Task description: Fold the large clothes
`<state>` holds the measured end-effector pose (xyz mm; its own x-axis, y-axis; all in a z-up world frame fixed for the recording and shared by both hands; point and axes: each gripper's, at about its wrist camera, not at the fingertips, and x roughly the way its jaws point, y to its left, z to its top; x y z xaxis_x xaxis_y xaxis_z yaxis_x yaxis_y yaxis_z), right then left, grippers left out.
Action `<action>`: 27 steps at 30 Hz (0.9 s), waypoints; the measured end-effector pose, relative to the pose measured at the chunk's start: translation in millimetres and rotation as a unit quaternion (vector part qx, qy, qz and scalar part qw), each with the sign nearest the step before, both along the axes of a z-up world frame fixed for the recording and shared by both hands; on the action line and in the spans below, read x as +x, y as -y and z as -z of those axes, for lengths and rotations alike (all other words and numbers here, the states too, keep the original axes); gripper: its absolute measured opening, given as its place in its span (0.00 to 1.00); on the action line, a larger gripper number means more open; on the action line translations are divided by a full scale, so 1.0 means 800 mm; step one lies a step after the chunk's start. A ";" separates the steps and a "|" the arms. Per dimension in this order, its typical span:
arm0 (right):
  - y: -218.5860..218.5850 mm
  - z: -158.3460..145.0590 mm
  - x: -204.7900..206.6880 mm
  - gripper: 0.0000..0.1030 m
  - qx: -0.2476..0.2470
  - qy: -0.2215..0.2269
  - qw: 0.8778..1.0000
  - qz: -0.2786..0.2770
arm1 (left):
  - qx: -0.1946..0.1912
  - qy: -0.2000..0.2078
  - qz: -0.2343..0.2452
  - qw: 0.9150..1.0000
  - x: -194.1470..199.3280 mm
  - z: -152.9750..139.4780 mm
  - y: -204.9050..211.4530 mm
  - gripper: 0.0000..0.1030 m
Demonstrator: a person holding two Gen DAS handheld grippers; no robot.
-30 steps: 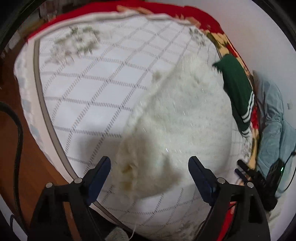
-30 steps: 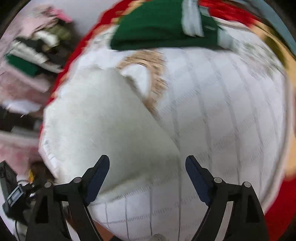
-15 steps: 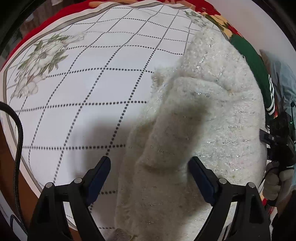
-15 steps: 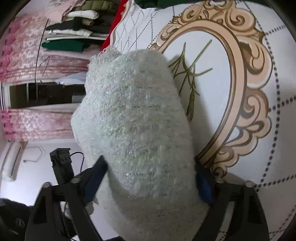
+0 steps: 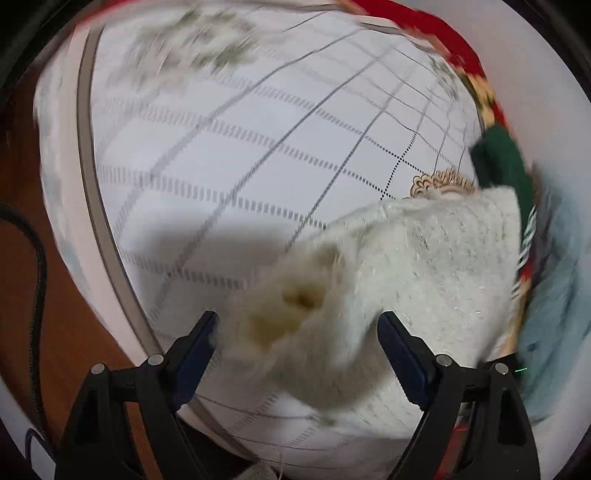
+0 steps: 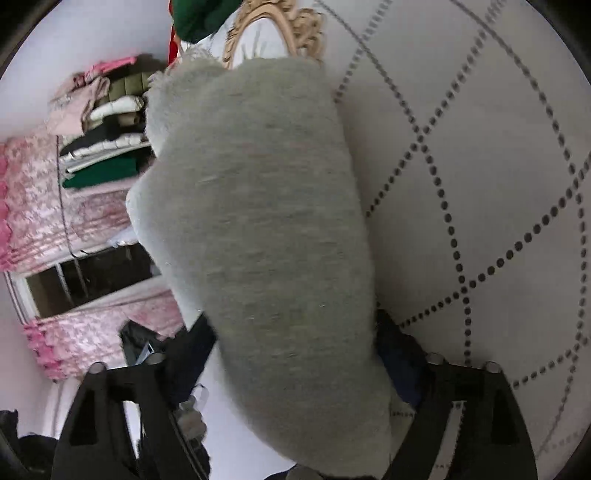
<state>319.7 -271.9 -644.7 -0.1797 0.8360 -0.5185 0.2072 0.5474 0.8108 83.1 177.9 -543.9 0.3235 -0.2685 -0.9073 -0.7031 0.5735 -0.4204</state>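
Observation:
A fluffy white sweater [image 5: 406, 280] lies bunched on the white quilted bed cover [image 5: 258, 147], near its front right part. My left gripper [image 5: 295, 350] is open, its jaws wide apart on either side of the sweater's near fold, not closed on it. In the right wrist view the same sweater [image 6: 266, 229] fills the middle and lies between the jaws of my right gripper [image 6: 295, 354], which is open; the fabric hides most of both fingers.
A folded green garment [image 5: 502, 166] lies at the bed's right edge, and it also shows in the right wrist view [image 6: 195, 18]. A pale blue garment [image 5: 554, 302] hangs beyond it. A stack of folded clothes [image 6: 107, 140] and pink curtains [image 6: 44, 206] stand at the left.
The left gripper has pulled back and swung, so the sweater now sits lower right and blurred. The right gripper has moved further along the sweater, and its jaws stay wide.

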 end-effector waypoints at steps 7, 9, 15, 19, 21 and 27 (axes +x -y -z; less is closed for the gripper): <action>-0.061 0.027 0.011 0.93 0.053 -0.004 0.998 -0.028 | -0.045 0.063 -0.064 0.995 0.018 0.029 0.011 0.69; -0.070 0.026 0.010 0.73 0.057 0.002 0.998 -0.024 | -0.027 0.086 -0.050 0.995 0.035 0.020 0.014 0.32; -0.079 -0.001 0.006 0.53 0.098 0.018 0.995 0.016 | 0.027 0.113 0.003 0.993 0.075 -0.023 0.006 0.18; -0.112 -0.018 0.018 0.51 0.116 0.034 0.992 0.028 | 0.048 0.126 0.028 0.991 0.089 -0.055 0.004 0.17; -0.124 -0.024 0.026 0.50 0.126 0.040 0.991 0.029 | 0.050 0.136 0.034 0.989 0.091 -0.071 0.000 0.17; -0.128 -0.081 0.058 0.49 0.141 0.078 0.987 0.030 | 0.057 0.167 0.063 0.982 0.135 -0.125 0.005 0.17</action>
